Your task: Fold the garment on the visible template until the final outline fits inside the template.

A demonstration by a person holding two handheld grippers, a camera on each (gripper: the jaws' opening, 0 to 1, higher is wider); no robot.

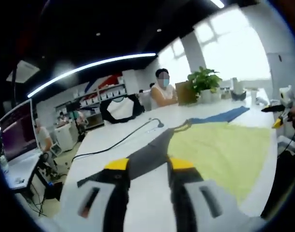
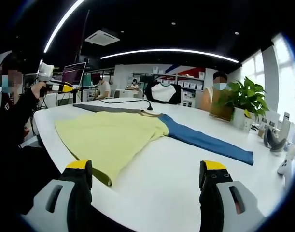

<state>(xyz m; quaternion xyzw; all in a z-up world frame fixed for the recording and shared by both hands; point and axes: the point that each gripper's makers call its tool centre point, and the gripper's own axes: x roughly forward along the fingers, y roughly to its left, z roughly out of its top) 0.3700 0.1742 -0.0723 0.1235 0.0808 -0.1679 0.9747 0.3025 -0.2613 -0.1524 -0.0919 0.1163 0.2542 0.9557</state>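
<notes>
The yellow shirt (image 2: 111,137) lies flat on the white table (image 2: 176,179), its blue sleeve (image 2: 205,142) toward 3 o'clock. The right gripper (image 2: 147,181) gapes wide and empty. The left gripper (image 1: 147,166) stands narrower above the grey sleeve (image 1: 149,154), holding nothing.

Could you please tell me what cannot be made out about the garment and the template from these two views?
- Template: neither view shows an outline on the table; too faint to see or covered by the shirt.
- Grey sleeve: in the left gripper view its end runs behind the left gripper.
- Shirt hem: in the left gripper view, cut off by a dark sleeve at the right edge.
- Blue sleeve: cuff detail too blurred.
</notes>
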